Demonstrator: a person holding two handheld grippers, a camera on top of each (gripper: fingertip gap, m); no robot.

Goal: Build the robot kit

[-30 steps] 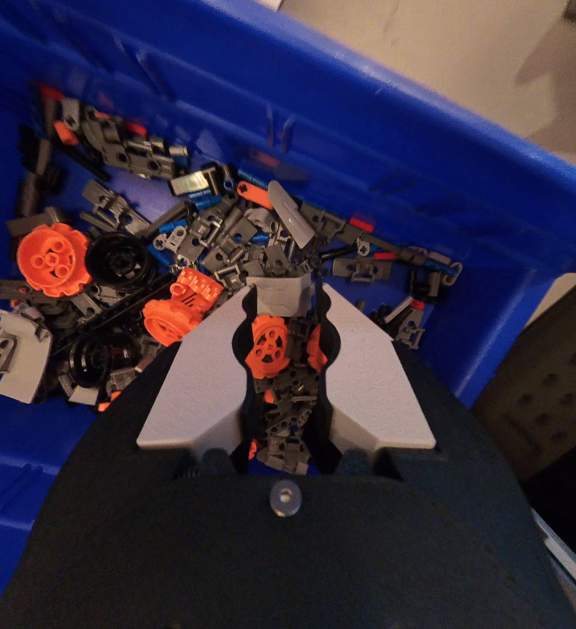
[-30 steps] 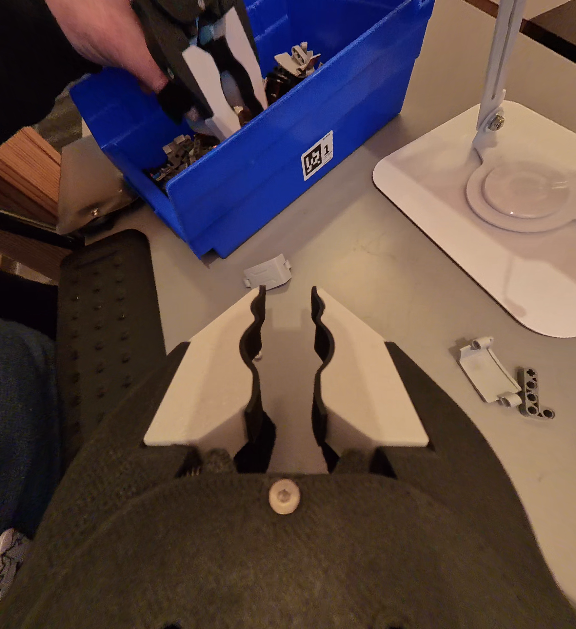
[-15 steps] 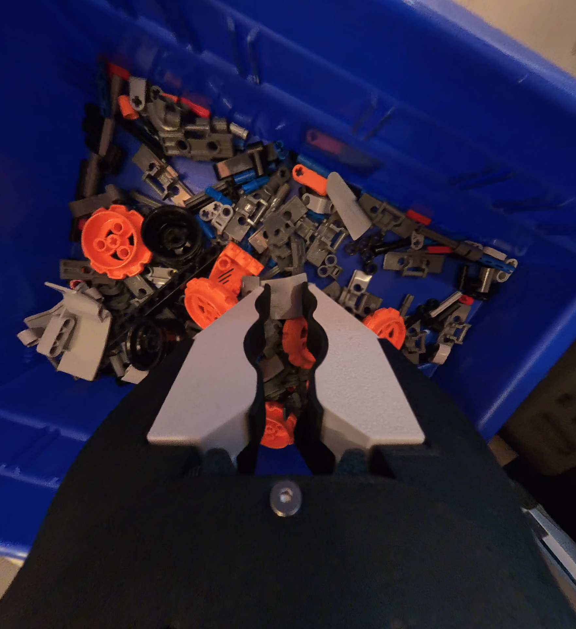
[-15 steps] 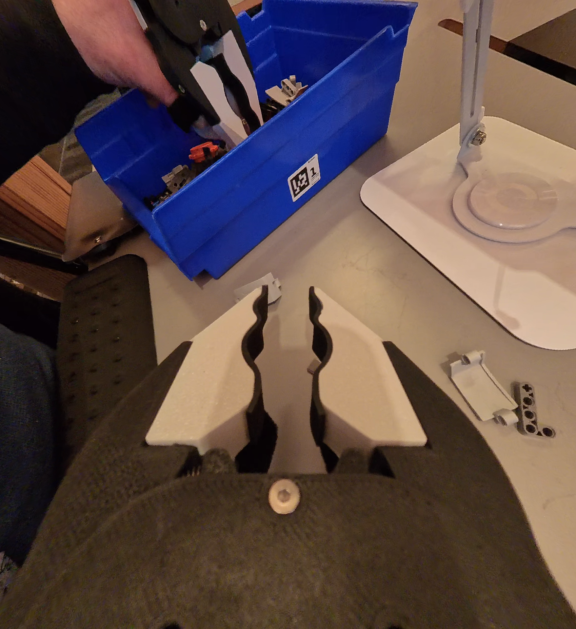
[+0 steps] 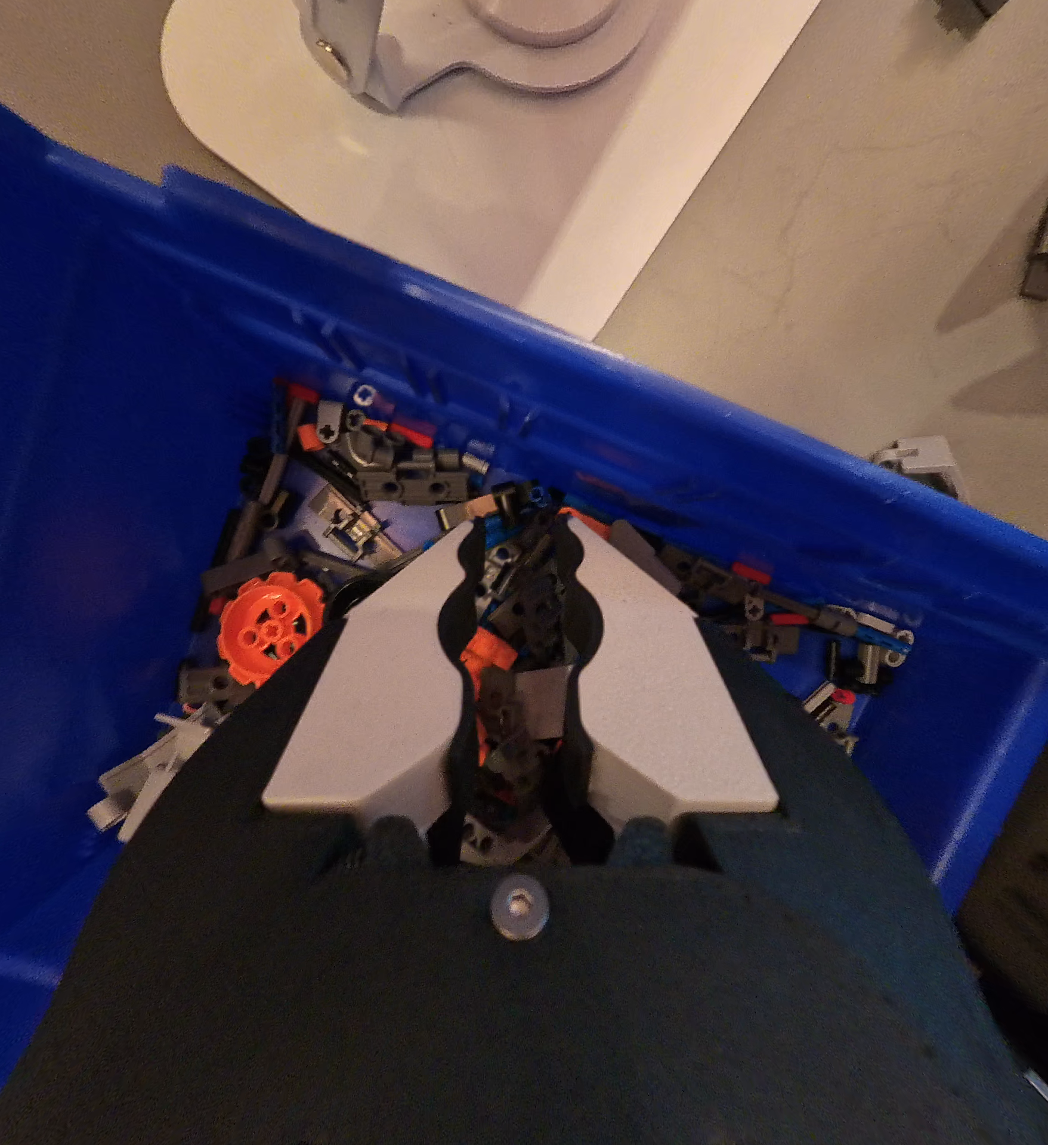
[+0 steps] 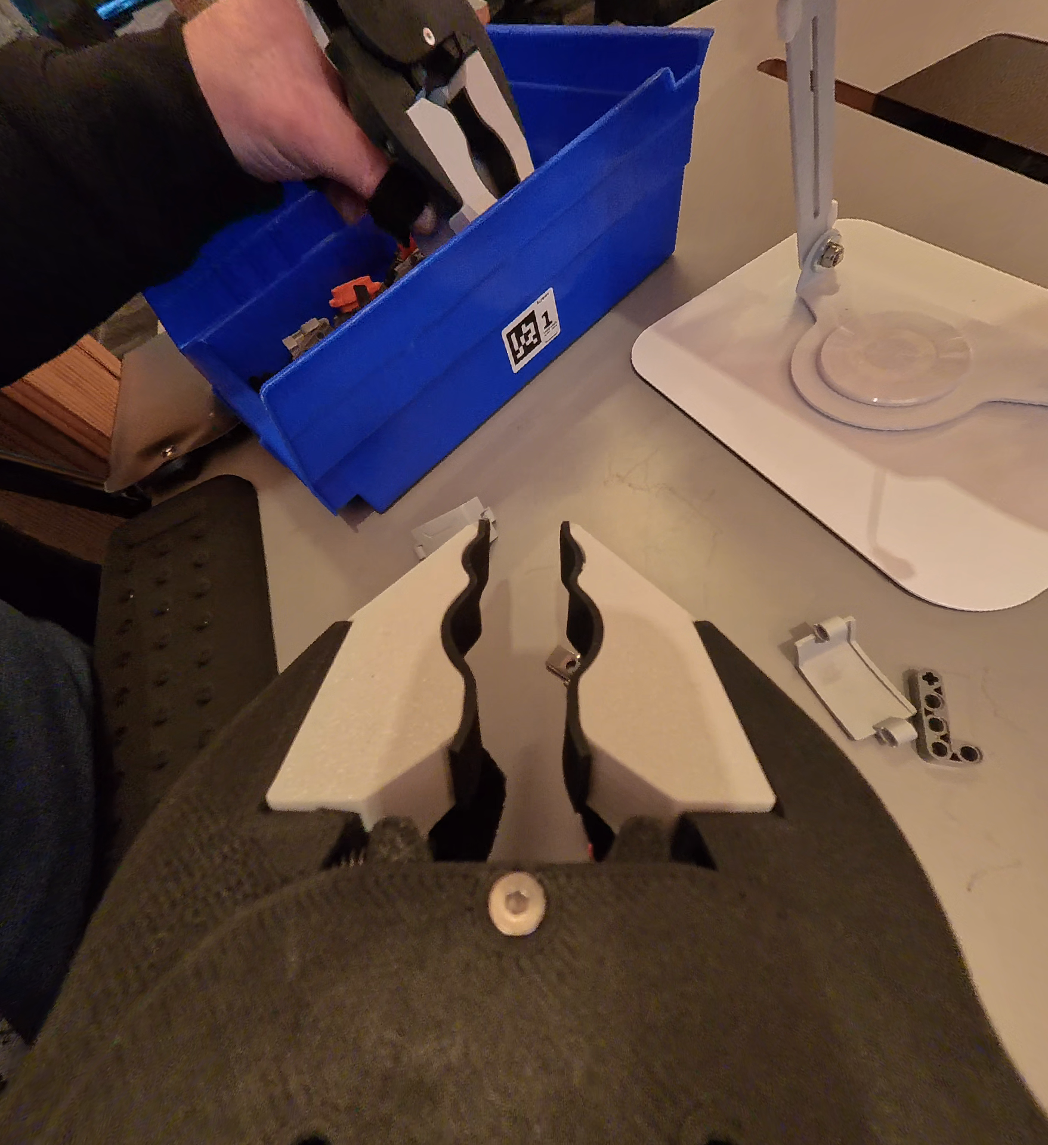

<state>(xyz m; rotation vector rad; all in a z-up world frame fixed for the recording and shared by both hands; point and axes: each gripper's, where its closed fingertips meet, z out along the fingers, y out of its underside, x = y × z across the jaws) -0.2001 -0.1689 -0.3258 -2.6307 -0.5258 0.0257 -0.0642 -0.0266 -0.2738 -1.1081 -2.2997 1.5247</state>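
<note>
A: Left gripper [image 5: 521, 526] is down inside the blue bin [image 5: 633, 396], centre of the left wrist frame. Jaws apart by a narrow gap, tips in the pile of plastic building parts [image 5: 397, 465]. Can't tell if they pinch anything; a grey curved piece [image 5: 540, 700] sits in the gap farther back.

B: What's around it?

A: Orange gear wheel [image 5: 270, 627] at left-centre, grey, black, blue and red bits along the far wall.

B: Right one?

A: Right gripper [image 6: 521, 536] is over the grey table [image 6: 664, 495], lower centre of its frame, jaws apart, empty. Small grey connector [image 6: 561, 663] lies on the table between the fingers, against the right one.

B: Labels?

A: Bin front has a white sticker [image 6: 530, 329] with a black square code and a digit. No brand visible.

B: Loose parts?

A: Light grey panel [image 6: 849, 681] with a grey angled beam [image 6: 939, 722] just beside it, right-centre. Another light grey piece [image 6: 447, 530] at the left fingertip. White stand base [image 6: 880, 483] upper right.
</note>
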